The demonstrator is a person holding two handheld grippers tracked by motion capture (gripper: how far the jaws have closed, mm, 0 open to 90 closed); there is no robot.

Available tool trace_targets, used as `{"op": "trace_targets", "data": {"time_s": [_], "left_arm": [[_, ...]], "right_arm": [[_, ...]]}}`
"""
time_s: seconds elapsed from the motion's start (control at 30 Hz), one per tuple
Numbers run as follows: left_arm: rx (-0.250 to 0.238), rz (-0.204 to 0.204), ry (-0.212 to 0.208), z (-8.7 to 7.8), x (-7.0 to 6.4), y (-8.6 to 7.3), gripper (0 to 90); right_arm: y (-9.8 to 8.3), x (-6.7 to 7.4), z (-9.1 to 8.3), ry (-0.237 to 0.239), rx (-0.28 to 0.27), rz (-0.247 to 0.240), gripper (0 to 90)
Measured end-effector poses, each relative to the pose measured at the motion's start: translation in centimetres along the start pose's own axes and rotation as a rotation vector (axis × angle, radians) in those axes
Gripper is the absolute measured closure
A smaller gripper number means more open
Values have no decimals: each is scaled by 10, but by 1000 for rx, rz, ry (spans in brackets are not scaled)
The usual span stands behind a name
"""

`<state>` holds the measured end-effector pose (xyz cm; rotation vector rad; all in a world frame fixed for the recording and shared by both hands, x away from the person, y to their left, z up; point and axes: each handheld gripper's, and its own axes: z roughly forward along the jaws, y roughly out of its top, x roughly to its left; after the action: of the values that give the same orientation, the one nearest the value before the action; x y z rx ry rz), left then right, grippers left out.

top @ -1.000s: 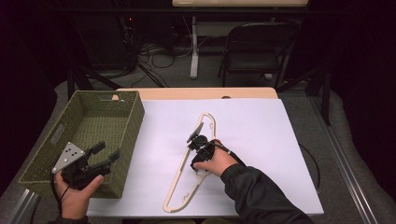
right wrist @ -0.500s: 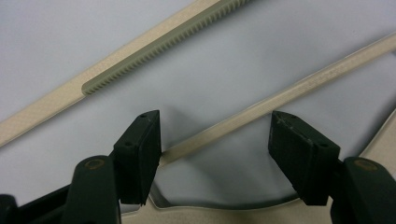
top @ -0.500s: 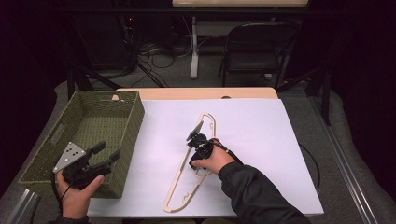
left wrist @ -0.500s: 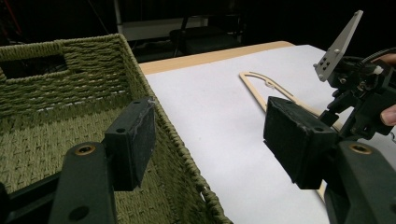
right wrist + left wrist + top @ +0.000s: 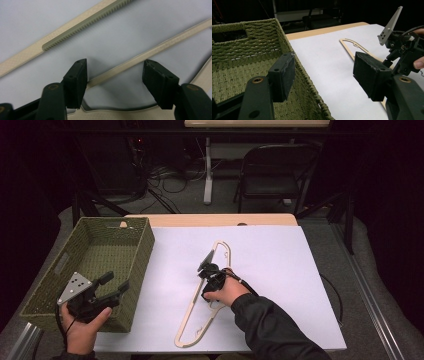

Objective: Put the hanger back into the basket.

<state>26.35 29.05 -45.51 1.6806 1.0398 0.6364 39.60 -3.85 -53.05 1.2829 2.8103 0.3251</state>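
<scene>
Right gripper down on the hanger, jaws spread wide, one thin bar running between them
My left gripper gapes empty too, held over the near corner of the green woven basket; hanger lies flat on the white table sheet

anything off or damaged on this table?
Nothing stands out. The hanger lies flat and whole on the white sheet, slanted across it. The basket sits upright at the table's left. The right gripper is open over the hanger; the left gripper is open at the basket's near wall.
</scene>
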Motion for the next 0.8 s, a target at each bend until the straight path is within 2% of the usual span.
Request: {"op": "trace_targets", "data": {"time_s": [0.03,0.1,0.13,0.17,0.2,0.37,0.4,0.5,0.57,0.6,0.63,0.67,0.7,0.8], "left_arm": [[0,0,1,0,0,0,344],[-1,-1,1,-1,0,0,345],[-3,-3,1,-1,1,0,344],[-3,-3,1,-1,1,0,345],[-3,-6,1,-1,1,0,345],[1,1,0,0,0,0,344],[-1,1,0,-1,0,0,344],[-4,2,0,-2,0,1,345],[-4,1,1,-2,0,1,345],[-3,2,1,-2,0,0,345],[-3,2,1,-2,0,0,345],[-4,1,-2,-1,0,0,345],[-4,1,-2,-1,0,0,346],[-2,3,-2,-2,-1,1,345]], "right_arm": [[4,3,-2,-17,58,-8,375],[5,3,-1,-24,65,-9,377],[5,4,2,-17,42,7,381],[5,4,2,-17,42,7,381],[6,3,-1,-11,88,7,387],[7,1,-1,-10,102,3,410],[6,1,0,-12,88,22,430],[5,-1,-2,-7,118,14,456],[4,-1,-2,-4,112,22,465],[3,-4,-3,-8,126,11,505],[3,-4,-3,-8,126,11,505],[-2,-4,3,-3,22,40,548],[1,-7,-4,-3,114,10,563],[-1,-9,-5,-3,126,4,588]]}}
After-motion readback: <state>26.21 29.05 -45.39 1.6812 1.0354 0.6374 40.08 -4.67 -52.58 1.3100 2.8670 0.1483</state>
